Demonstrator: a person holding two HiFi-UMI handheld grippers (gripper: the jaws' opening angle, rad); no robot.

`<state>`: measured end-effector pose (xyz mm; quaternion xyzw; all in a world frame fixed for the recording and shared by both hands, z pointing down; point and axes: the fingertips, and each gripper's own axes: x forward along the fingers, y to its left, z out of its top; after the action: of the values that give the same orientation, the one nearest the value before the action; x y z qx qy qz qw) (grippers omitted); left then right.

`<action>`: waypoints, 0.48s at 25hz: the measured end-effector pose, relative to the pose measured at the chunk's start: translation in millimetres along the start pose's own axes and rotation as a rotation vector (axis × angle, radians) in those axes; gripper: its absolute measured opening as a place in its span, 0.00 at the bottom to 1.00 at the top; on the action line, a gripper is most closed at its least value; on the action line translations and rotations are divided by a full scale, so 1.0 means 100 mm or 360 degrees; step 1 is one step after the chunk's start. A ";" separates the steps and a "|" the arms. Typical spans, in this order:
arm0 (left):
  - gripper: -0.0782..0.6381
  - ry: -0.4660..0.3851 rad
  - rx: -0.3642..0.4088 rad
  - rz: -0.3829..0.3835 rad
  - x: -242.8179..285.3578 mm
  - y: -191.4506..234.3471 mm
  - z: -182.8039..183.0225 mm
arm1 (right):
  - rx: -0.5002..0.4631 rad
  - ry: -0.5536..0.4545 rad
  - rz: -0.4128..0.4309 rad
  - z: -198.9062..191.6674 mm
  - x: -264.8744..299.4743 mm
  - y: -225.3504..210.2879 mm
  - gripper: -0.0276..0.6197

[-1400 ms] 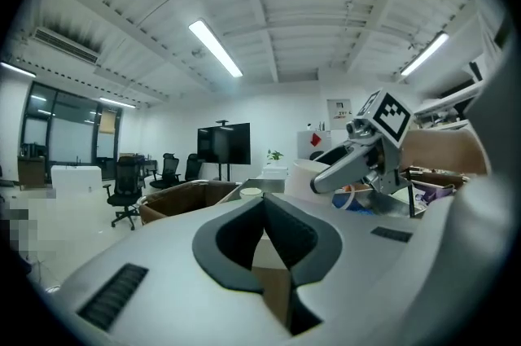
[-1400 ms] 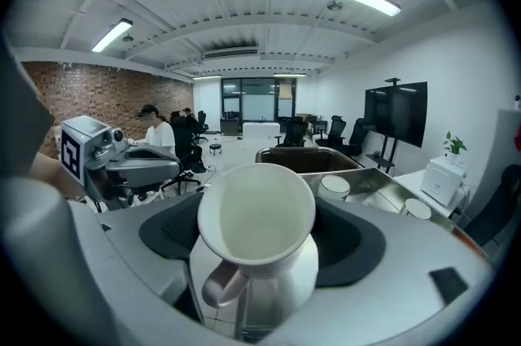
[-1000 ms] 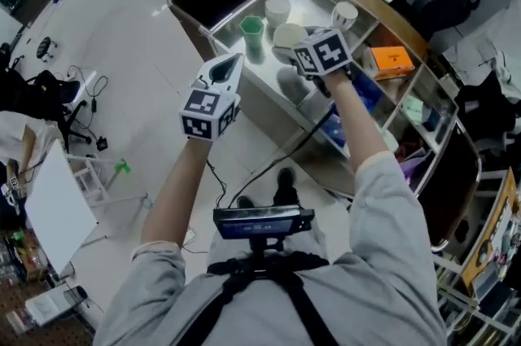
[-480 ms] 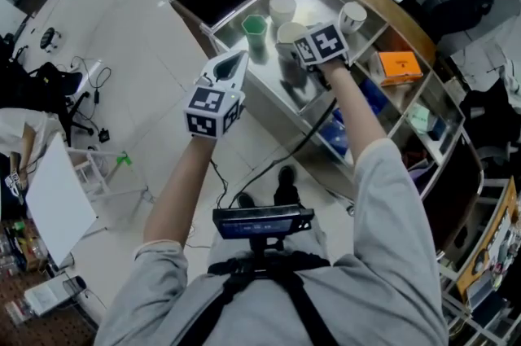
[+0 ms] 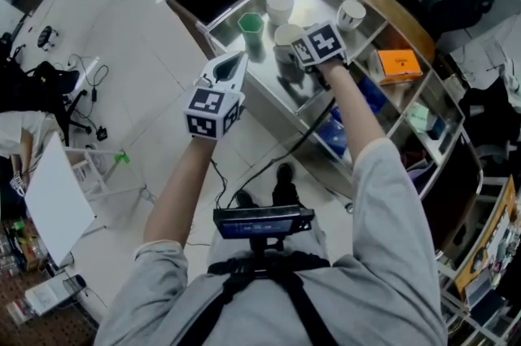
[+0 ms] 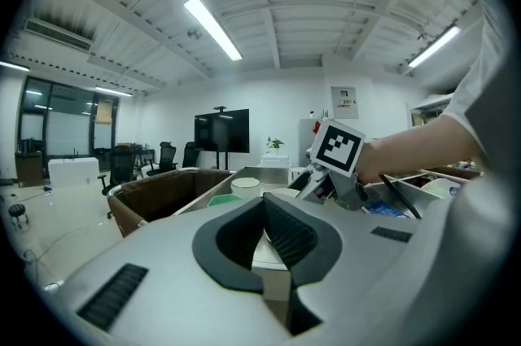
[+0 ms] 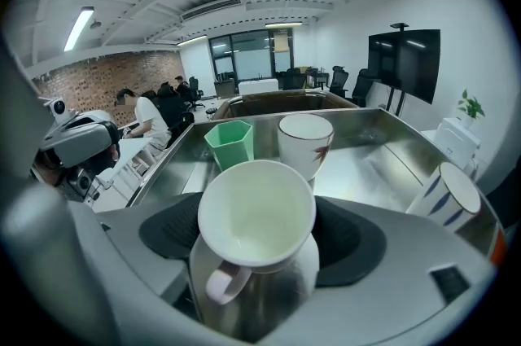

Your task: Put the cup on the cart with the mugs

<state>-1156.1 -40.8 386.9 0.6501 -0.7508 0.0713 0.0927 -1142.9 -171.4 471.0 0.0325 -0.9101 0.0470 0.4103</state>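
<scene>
The right gripper (image 7: 260, 237) had fingers clamped on the cup (image 7: 256, 214) over the cart (image 7: 370, 165); lowering could clip the mug (image 7: 304, 142) at twelve o'clock. The left gripper (image 6: 265, 232) kept fingers together.

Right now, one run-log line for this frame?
step: placing | right hand-held gripper: shut on white cup | where: over cart tray, beside green cup | left hand-held gripper: empty
</scene>
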 end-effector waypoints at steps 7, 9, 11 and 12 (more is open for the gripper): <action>0.11 -0.0005 0.0010 0.0010 -0.01 0.00 0.02 | -0.0066 -0.0010 -0.0079 0.02 -0.03 -0.03 0.73; 0.11 0.0000 0.0011 0.0014 -0.02 0.00 0.01 | -0.0091 -0.0014 -0.0100 0.04 -0.04 -0.03 0.75; 0.11 0.0007 0.0006 0.0016 -0.04 0.01 -0.01 | -0.0098 -0.0025 -0.0113 0.07 -0.07 -0.02 0.75; 0.11 0.0006 0.0005 0.0018 -0.06 0.01 -0.02 | -0.0096 -0.0034 -0.0119 0.09 -0.10 -0.01 0.75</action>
<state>-1156.2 -34.8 387.4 0.6459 -0.7541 0.0744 0.0928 -1142.7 -173.6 458.2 0.0545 -0.9137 0.0040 0.4027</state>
